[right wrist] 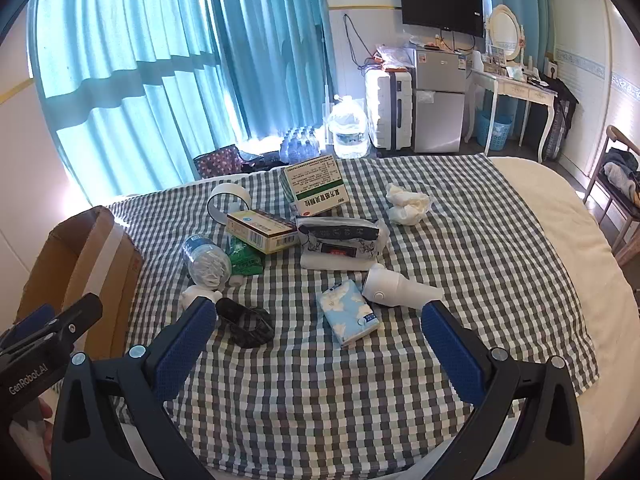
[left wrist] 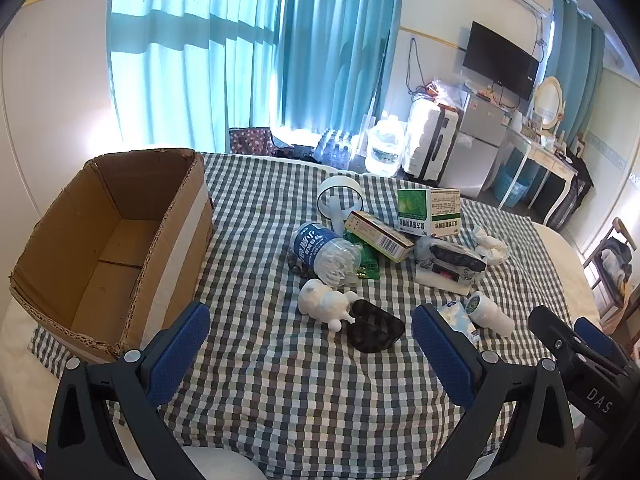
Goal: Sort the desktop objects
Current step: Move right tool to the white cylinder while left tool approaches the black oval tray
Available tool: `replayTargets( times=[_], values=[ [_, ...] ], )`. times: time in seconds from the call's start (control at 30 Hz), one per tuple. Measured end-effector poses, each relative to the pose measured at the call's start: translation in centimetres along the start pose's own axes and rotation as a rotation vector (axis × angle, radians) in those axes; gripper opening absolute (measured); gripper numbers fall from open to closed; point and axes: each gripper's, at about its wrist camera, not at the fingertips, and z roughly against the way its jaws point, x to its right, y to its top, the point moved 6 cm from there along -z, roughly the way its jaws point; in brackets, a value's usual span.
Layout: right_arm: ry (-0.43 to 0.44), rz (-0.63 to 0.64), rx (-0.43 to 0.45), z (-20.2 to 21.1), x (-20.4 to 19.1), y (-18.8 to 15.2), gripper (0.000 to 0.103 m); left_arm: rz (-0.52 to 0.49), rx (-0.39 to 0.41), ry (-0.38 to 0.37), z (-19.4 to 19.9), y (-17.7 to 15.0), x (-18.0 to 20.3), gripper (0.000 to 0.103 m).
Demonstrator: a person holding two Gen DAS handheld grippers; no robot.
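Observation:
A pile of small objects lies on a checked cloth (left wrist: 304, 400): a cotton-swab jar (left wrist: 326, 254), a tape roll (left wrist: 340, 200), two medicine boxes (left wrist: 428, 212) (right wrist: 262, 230), a tissue pack (right wrist: 348, 312), a white bottle (right wrist: 396, 290), a white figurine (left wrist: 326, 304) and a dark heart-shaped thing (left wrist: 374, 330). An empty cardboard box (left wrist: 112, 248) stands at the left. My left gripper (left wrist: 310, 354) is open above the cloth, short of the figurine. My right gripper (right wrist: 320, 346) is open too, near the tissue pack, holding nothing.
The cloth covers a bed with white bedding (right wrist: 560, 216) at the right. Beyond it are teal curtains (left wrist: 240, 48), a water jug (right wrist: 348, 128), a suitcase, a small fridge (right wrist: 438, 100), a dressing table and a chair (right wrist: 616, 184). Crumpled tissue (right wrist: 408, 202) lies far right.

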Motion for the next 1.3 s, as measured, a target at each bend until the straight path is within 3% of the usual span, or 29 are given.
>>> replayTargets(
  times=[0.37, 0.83, 1.0, 1.3],
  values=[
    [0.054, -0.053, 0.010, -0.1, 2.3, 0.3, 0.103, -0.015, -0.002, 0.004, -0.7, -0.4, 1.5, 0.103],
    [0.013, -0.032, 0.021, -2.1, 6.1, 0.5, 0.102, -0.050, -0.079, -0.036, -4.9, -2.4, 5.5, 0.103],
    [0.006, -0.024, -0.011, -4.3, 7.2, 0.2, 0.100, -0.044, -0.135, -0.042, -7.8, -3.8, 6.7, 0.103],
    [0.031, -0.125, -0.137, -10.1, 9.5, -1.3, 0.091, 0.016, -0.207, -0.007, -12.9, -5.3, 7.0, 0.103]
  ],
)
